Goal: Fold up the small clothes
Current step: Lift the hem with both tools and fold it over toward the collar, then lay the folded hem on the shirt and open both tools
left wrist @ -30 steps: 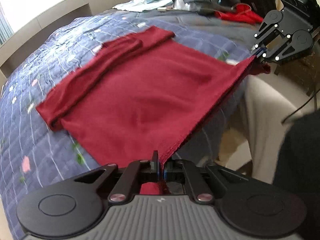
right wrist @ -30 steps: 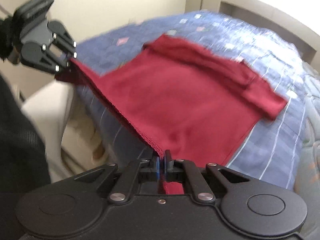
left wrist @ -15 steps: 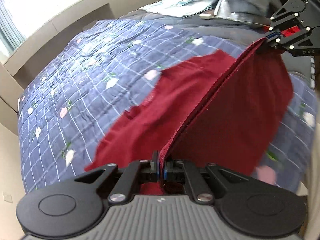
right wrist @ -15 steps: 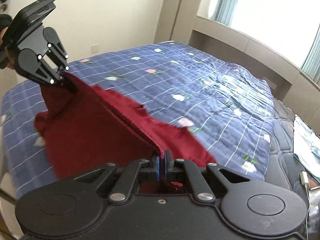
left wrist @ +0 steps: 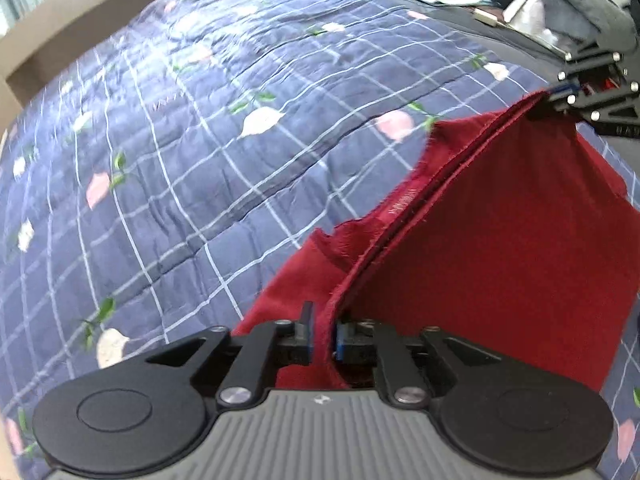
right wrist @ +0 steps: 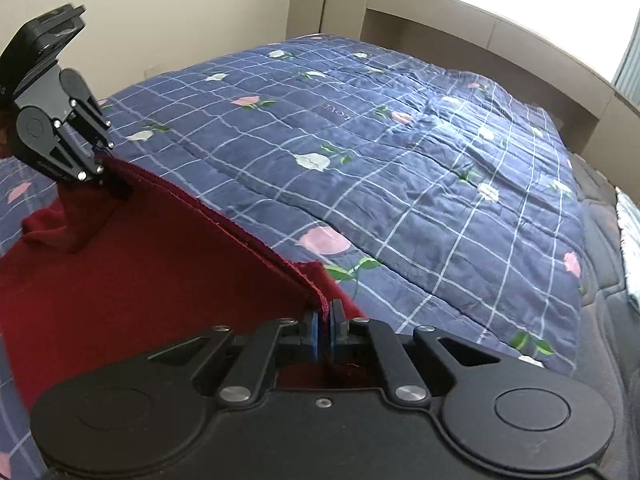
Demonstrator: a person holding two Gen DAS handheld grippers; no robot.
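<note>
A dark red garment [left wrist: 500, 248] lies folded over on the blue flowered quilt [left wrist: 200, 128]. My left gripper [left wrist: 324, 336] pinches one corner of its hem, with a small gap showing between the pads. My right gripper [right wrist: 325, 320] is shut on the other corner of the same hem. The hem stretches taut between them, held just above the quilt. Each gripper shows in the other's view: the right one in the left wrist view [left wrist: 560, 94], the left one in the right wrist view [right wrist: 104, 160]. The red garment [right wrist: 132, 264] hangs down from the hem onto its lower layer.
The quilt [right wrist: 420, 160] covers the bed beyond the garment. A pile of grey and light clothes [left wrist: 552, 4] lies at the far right of the bed. A beige headboard [right wrist: 500, 36] and wall stand behind the bed.
Both grippers have carried the hem up and across the garment, away from the bed's near edge, folding the lower half over the upper half. The hem has come down close to the quilt.
</note>
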